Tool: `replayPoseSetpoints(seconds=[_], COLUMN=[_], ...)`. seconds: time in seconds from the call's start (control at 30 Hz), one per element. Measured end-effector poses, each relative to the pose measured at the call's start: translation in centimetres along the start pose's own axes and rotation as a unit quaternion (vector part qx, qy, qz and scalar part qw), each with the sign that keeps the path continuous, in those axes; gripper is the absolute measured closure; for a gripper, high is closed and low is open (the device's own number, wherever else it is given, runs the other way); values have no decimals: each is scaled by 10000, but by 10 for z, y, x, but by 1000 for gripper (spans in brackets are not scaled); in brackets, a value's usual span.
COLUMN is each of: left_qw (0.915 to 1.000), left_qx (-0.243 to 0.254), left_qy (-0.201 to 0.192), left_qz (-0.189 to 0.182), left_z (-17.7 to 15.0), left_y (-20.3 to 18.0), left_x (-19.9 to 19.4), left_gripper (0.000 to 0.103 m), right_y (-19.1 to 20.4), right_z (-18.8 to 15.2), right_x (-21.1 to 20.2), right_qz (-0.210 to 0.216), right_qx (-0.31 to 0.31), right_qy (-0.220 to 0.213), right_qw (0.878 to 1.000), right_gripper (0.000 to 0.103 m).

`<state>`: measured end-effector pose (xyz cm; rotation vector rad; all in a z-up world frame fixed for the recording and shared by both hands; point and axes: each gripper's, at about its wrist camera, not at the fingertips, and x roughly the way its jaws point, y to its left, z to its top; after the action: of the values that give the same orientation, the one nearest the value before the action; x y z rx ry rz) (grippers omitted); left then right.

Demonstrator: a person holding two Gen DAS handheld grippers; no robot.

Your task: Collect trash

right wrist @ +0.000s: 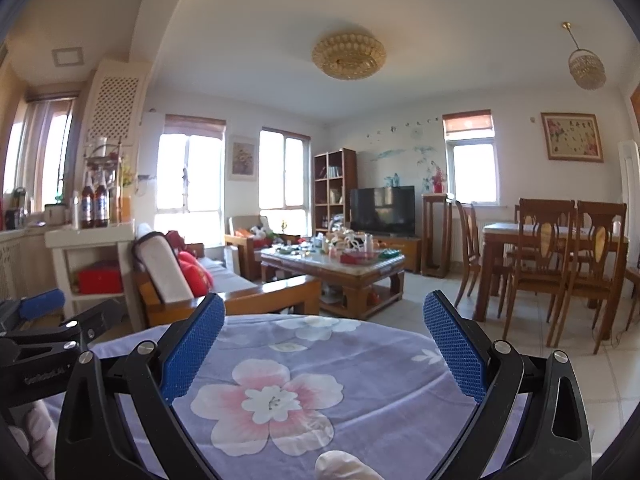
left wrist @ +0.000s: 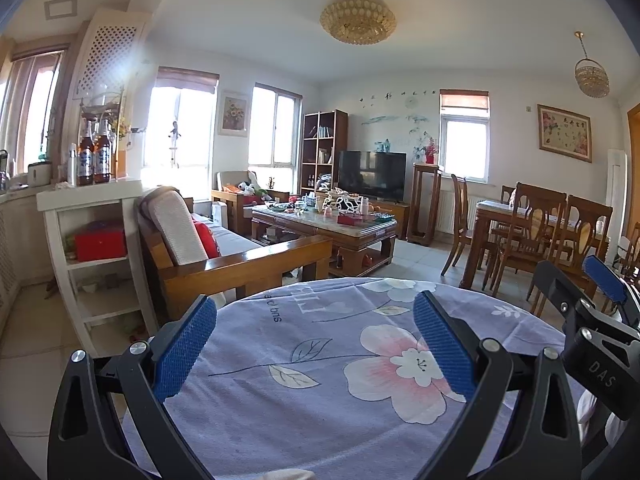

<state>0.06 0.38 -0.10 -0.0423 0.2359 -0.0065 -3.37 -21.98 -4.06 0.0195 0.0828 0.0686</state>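
My left gripper (left wrist: 316, 344) is open over a round surface draped in a purple flowered cloth (left wrist: 320, 396), nothing between its blue pads. My right gripper (right wrist: 324, 352) is also open above the same cloth (right wrist: 280, 404), empty. The right gripper (left wrist: 600, 304) shows at the right edge of the left wrist view, and the left gripper (right wrist: 40, 320) at the left edge of the right wrist view. A small pale crumpled lump (right wrist: 344, 466) lies on the cloth at the bottom edge, partly cut off. No other trash shows close by.
Beyond the cloth are a wooden sofa (left wrist: 240, 256) and a cluttered coffee table (left wrist: 332, 224). A white shelf (left wrist: 92, 248) with two bottles (left wrist: 94, 156) stands left. Dining table and chairs (right wrist: 552, 256) stand right on a tiled floor. A TV (right wrist: 382, 210) is at the back.
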Motion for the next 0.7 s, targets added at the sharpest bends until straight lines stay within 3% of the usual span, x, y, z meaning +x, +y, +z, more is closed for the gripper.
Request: replayPoseSetpoints(seconds=[0.7], left_qw=[9999], left_qx=[75], left_qy=[-83], left_qz=[-76], left_z=[-1], left_y=[-4], left_x=[-5], left_gripper=[5], right_y=[-3], right_z=[0], right_x=[-2], right_qz=[-37], right_qx=[80], right_qy=[11], right_qw=[10000], right_gripper=[5])
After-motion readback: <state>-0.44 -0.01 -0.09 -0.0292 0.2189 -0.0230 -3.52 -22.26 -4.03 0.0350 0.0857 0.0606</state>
